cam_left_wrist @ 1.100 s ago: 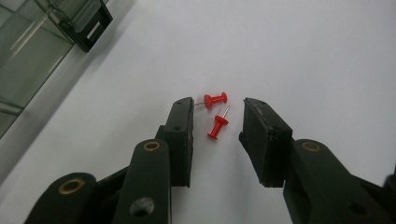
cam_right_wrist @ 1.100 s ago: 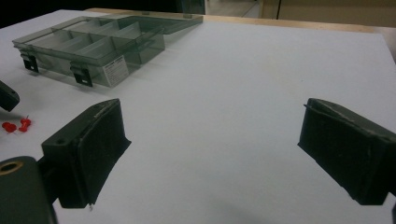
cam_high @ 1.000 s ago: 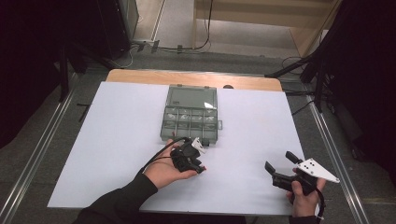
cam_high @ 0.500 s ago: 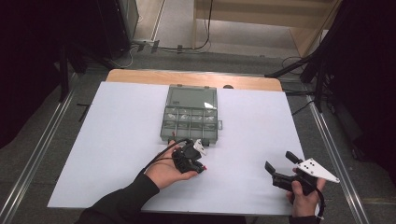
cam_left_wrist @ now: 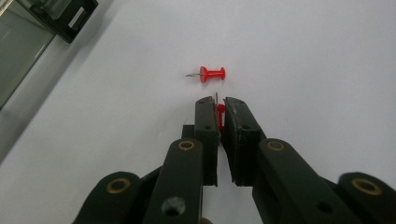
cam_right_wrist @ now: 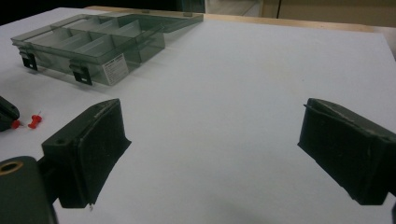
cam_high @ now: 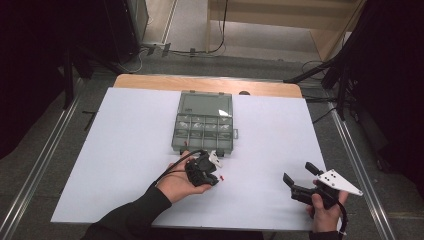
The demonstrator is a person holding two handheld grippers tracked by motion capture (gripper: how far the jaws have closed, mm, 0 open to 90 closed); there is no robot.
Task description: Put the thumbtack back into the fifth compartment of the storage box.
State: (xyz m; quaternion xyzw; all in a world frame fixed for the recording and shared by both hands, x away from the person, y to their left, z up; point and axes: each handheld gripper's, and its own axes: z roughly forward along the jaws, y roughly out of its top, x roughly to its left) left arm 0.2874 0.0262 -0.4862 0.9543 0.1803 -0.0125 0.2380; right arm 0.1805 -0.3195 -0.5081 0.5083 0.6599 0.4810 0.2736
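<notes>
Near the front of the white surface [cam_high: 125, 150], the left gripper [cam_left_wrist: 220, 103] has its jaws drawn almost together on a red pushpin [cam_left_wrist: 220, 116], which sits pinched between the tips with its metal point sticking up past them. Just beyond those tips a second red pushpin [cam_left_wrist: 211, 74] lies on its side on the surface, apart from the gripper, its needle pointing away toward the box. From above, the left hand [cam_high: 181, 184] holds this gripper just in front of a clear plastic compartment box [cam_high: 204, 126], whose lid lies open and flat behind it. Over at the right front corner, the right gripper [cam_high: 297, 178] is held well apart from all this, its jaws spread wide with nothing between them, angled toward the box and the pins.
</notes>
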